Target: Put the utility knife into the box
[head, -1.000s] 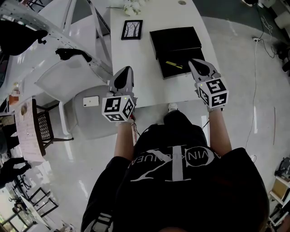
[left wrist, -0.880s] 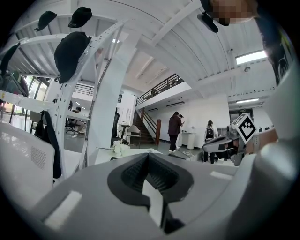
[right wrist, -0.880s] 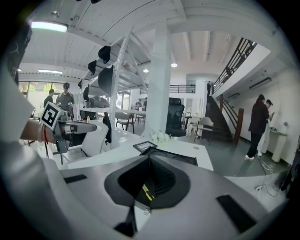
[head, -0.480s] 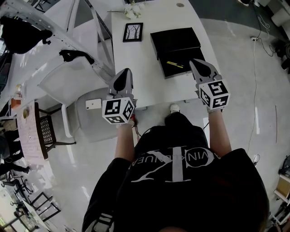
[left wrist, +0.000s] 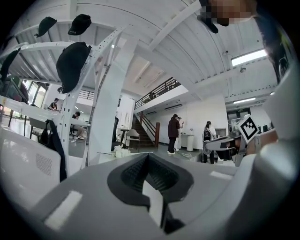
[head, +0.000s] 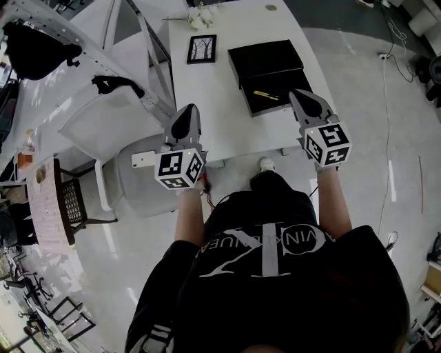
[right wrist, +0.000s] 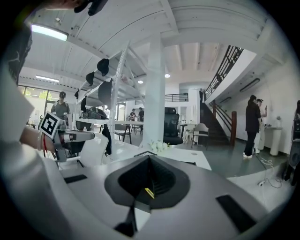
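Room: glossy pale floor [head: 365,103]; a white rack with a black cap [head: 31,48] at far left.
Chair [head: 96,124]: white, beside the table's left edge.
Left gripper [head: 186,114]: held over the table's near left corner, jaws pressed together, nothing between them.
Table [head: 220,103]: white, long, running away from the person.
Frame [head: 201,48]: flat on the table, left of the box; white flowers [head: 200,15] lie beyond it.
Box [head: 267,62]: black, open, on the table's right side.
Knife [head: 265,96]: yellow, lying in the near half of the box, touched by neither gripper.
Right gripper [head: 304,100]: just right of the box's near corner, jaws closed on nothing.
Head view only: the table top, the frame and the box's position.
Left gripper view only: tips [left wrist: 147,157] meeting, caps [left wrist: 70,63] on the rack, a staircase [left wrist: 145,126], people standing [left wrist: 174,133].
Right gripper view only: tips [right wrist: 150,159] meeting, a yellow sliver below them, an office chair [right wrist: 172,124], a mezzanine rail [right wrist: 225,65].
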Motion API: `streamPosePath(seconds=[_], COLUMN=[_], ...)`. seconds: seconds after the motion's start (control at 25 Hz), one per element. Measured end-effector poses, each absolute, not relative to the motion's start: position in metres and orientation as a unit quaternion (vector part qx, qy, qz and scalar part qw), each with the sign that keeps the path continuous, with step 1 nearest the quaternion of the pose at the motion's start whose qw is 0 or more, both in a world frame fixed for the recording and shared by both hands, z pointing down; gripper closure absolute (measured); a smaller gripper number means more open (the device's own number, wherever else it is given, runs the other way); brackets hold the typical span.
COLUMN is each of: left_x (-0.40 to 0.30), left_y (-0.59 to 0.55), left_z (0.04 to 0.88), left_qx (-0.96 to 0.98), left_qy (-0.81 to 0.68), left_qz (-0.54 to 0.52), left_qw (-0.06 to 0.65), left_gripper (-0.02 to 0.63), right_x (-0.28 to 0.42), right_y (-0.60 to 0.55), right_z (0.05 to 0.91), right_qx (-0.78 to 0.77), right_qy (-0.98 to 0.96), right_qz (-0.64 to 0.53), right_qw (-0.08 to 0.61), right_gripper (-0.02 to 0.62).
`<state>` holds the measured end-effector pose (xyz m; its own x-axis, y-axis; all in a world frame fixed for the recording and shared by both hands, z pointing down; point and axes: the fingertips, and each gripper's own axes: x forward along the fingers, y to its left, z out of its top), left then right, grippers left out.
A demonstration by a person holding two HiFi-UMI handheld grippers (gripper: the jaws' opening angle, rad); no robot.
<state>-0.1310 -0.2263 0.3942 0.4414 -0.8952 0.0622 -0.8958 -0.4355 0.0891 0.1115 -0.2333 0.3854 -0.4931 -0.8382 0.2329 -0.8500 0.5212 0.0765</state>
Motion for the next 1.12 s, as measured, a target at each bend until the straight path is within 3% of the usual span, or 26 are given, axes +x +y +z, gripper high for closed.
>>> streamPosePath(seconds=[1.12], left_x=[-0.136], left_y=[-0.212], left_z=[0.385], left_qx=[0.854], left_qy=[-0.519], left_qz=[-0.005], left_qw=[0.041], left_gripper=[0.595], right_x=[0.11], right_y=[-0.211], right_z=[0.373], right_qx=[0.504], right_qy=[-0.858], right_qz=[0.013], right_qw=[0.103], right_gripper=[0.581])
